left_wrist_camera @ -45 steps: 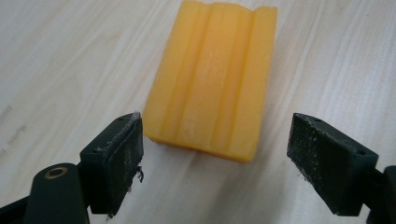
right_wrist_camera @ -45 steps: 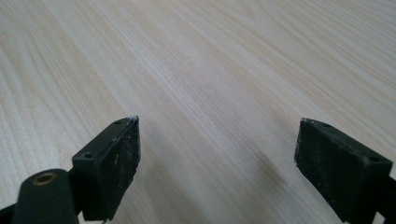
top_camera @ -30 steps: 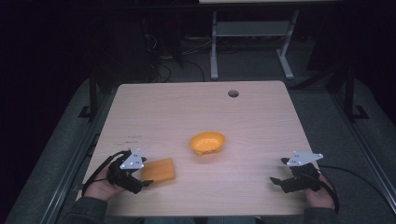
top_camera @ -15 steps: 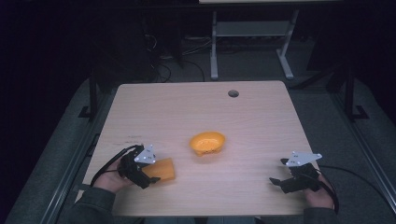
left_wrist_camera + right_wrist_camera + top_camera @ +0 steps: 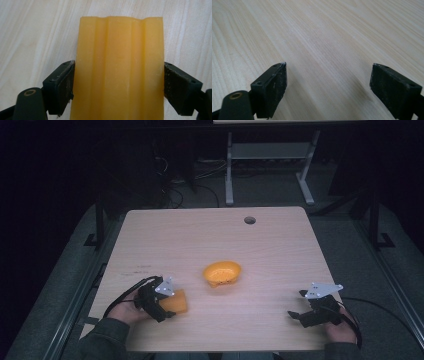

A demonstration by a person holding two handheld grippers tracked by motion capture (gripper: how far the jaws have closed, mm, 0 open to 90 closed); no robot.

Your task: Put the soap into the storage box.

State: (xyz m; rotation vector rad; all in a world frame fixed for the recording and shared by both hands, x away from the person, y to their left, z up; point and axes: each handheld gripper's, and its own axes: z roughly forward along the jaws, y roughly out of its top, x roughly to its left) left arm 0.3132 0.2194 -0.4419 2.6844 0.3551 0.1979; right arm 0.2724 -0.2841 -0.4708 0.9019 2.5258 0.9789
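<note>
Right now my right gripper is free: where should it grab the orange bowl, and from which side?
Judging by shape, grip the orange bowl by its thin rim on the side facing the right gripper, one jaw inside, one outside. It sits upright and open-topped, probably too broad to span.

table: light wood-grain top [image 5: 280, 250], round cable hole [image 5: 249, 220] near far edge | floor: grey carpet [image 5: 345, 235] around table, cables [image 5: 172, 195] lying beyond far-left corner | furniture: pale metal desk frame [image 5: 270, 155] behind table, dark stand feet [image 5: 380, 237] at both sides | light: room dark, table lit
</note>
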